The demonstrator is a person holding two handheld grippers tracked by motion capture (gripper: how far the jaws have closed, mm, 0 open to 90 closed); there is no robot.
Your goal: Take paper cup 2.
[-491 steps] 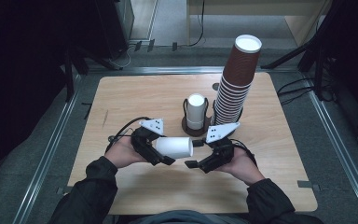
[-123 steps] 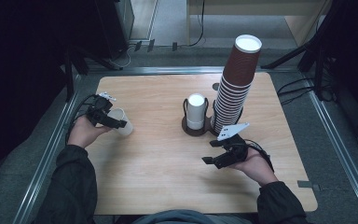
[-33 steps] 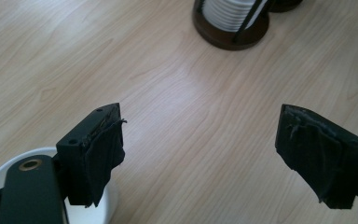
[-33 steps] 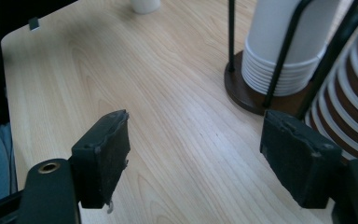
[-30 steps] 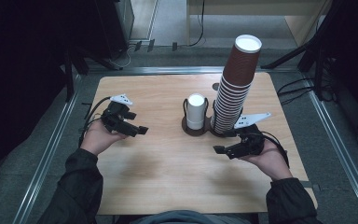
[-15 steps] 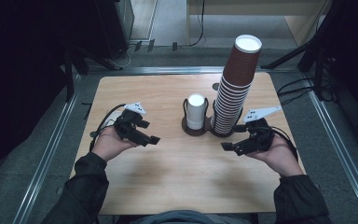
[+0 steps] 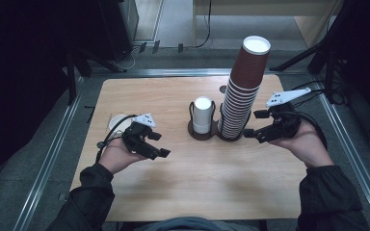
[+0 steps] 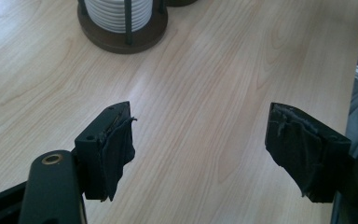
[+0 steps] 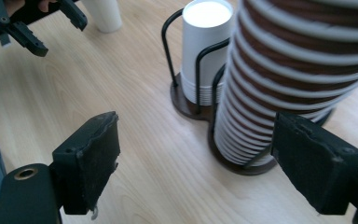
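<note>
Pretty dim room overall, most of the light lands on the light wood counter point(image 7: 197, 192), which has rounded corners and a visible grain. It sits inside a metal frame point(image 7: 48, 159) running along its sides. Grey floor point(image 7: 19, 168) all around. Up top there's a pale wooden piece of furniture point(image 7: 265, 7), with black cables point(image 7: 139, 48) trailing across the floor nearby. Left and right edges are basically black, can't make out much there.
</note>
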